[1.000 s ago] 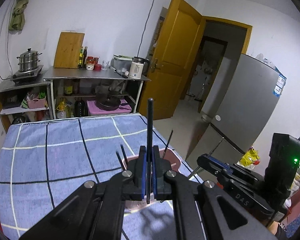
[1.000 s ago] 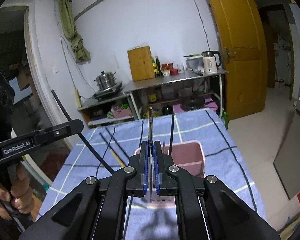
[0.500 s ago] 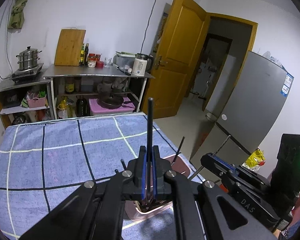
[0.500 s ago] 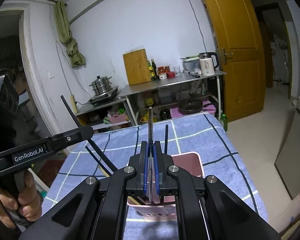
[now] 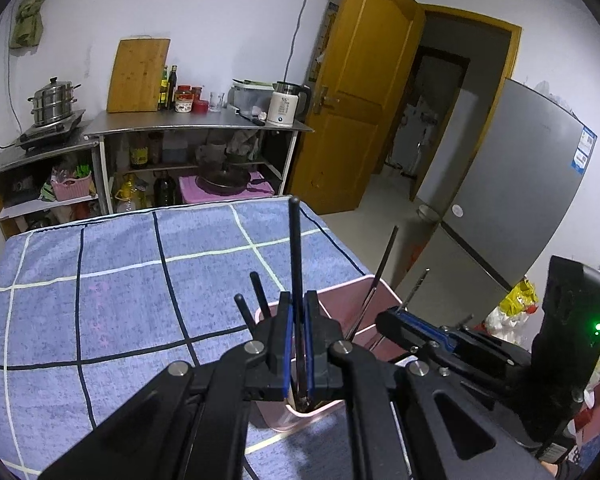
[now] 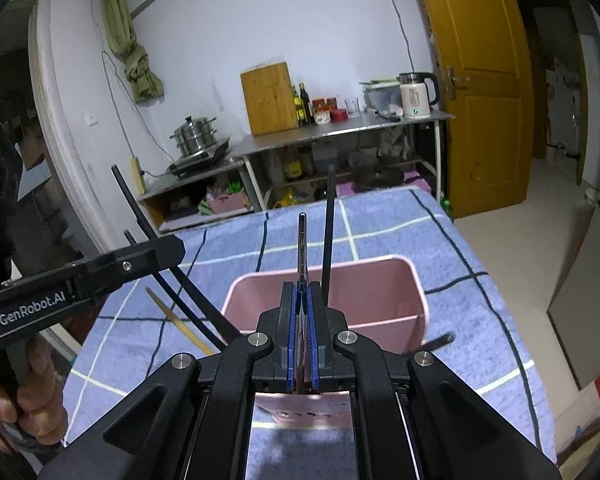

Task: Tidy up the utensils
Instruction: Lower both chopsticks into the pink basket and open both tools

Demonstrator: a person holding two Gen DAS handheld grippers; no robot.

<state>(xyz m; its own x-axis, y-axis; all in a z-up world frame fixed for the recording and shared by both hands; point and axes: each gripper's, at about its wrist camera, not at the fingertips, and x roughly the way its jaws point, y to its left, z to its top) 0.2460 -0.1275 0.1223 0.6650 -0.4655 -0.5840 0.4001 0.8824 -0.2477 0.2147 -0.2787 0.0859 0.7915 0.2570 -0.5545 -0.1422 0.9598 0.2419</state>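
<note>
A pink plastic bin (image 6: 380, 280) stands on the blue checked table cloth (image 6: 380, 216); it also shows in the left wrist view (image 5: 384, 292). My left gripper (image 5: 296, 308) is shut on a black chopstick (image 5: 295, 248) that stands upright over the bin's near corner. Two more black chopsticks (image 5: 256, 288) lean out of the bin beside it. My right gripper (image 6: 302, 296) is shut on a thin metal utensil (image 6: 302, 240), held upright over the bin's near wall. A black chopstick (image 6: 329, 232) stands in the bin. A wooden chopstick (image 6: 176, 320) lies on the cloth left of the bin.
A steel shelf rack (image 5: 196, 132) with a cutting board, bottles, kettle and steamer pot stands behind the table. A yellow door (image 5: 364, 92) and a grey fridge (image 5: 516, 184) are to the right. The table edge drops off just right of the bin.
Both grippers have come closer to the pink bin and sunk lower over it, each still holding its utensil upright. The bin looks larger in both views.
</note>
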